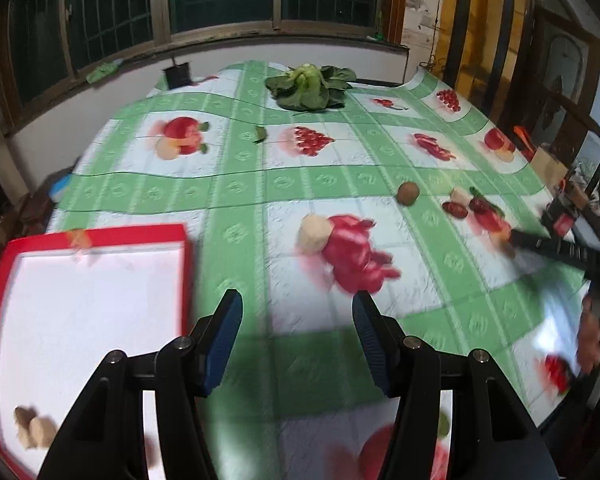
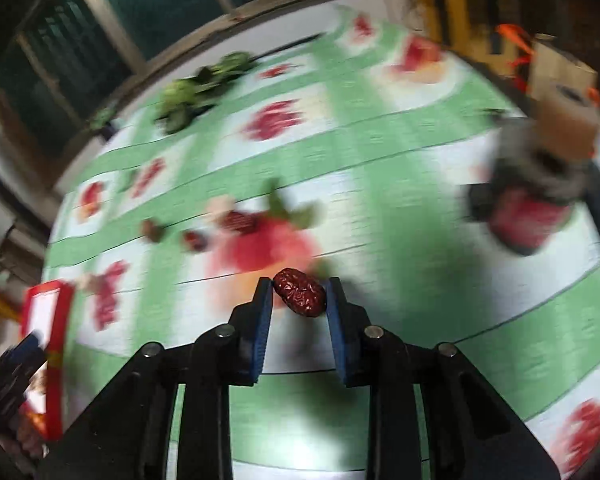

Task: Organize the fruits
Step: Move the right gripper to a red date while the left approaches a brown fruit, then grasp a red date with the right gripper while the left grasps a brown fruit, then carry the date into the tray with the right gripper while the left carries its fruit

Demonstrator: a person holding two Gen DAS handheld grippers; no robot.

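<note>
Tongs first: the right gripper (image 2: 299,300) is pinched on a red date (image 2: 300,297), held at the very tips of its blue pads, while the left gripper (image 1: 297,340) hovers spread wide with nothing between its pads, just beside the red tray (image 1: 100,236).

Taking that tray as the landmark and going from largest down: the tablecloth (image 1: 240,184), green with printed fruit, spreads away from it on all sides seen. A leafy green vegetable (image 1: 309,86) lies far beyond the tray toward the windows. Within the tray, at its near corner, sit pale brown pieces (image 1: 34,430), too blurred to name. A round brown fruit (image 1: 408,193) and further dates (image 1: 455,209) lie well apart from the tray, off to the right.

The step in hand looks like carrying the held date across to the tray. Because the hold is only at the tips, the carry is best kept level and steady, pressure unchanged, lowered close to the white tray floor before letting go so the date does not roll.

The date's long axis runs across the jaws on a slant, its far end pointing up-left in the right wrist view, its near end down-right.
</note>
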